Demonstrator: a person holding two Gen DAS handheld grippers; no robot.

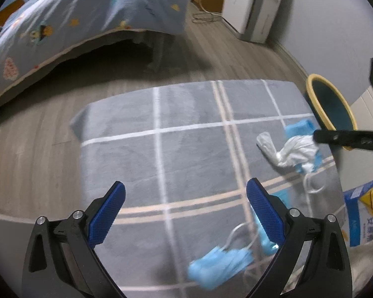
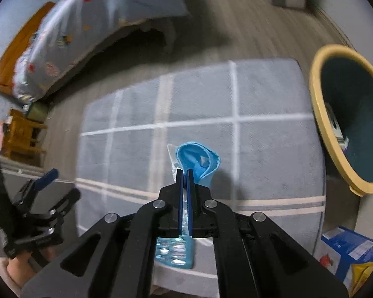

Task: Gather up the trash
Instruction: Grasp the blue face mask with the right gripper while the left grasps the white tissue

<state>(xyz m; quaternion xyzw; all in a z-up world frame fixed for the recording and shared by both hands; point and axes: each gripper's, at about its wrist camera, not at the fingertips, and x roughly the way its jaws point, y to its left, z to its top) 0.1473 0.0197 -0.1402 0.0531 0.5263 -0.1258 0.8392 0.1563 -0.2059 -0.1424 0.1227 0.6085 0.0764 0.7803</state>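
Note:
My right gripper is shut on a blue and clear plastic wrapper, held above the grey checked rug. In the left wrist view the same wrapper hangs, white and blue, from the right gripper's black finger. The bin, dark teal with a yellow rim, stands just right of the rug; it also shows in the left wrist view. My left gripper is open and empty above the rug. A crumpled blue face mask with white loops lies on the rug below and between its fingers.
A bed with a blue patterned cover stands beyond the rug. A white cabinet stands by the far wall. A blue carton sits on the floor at the right. Wooden furniture stands at the left.

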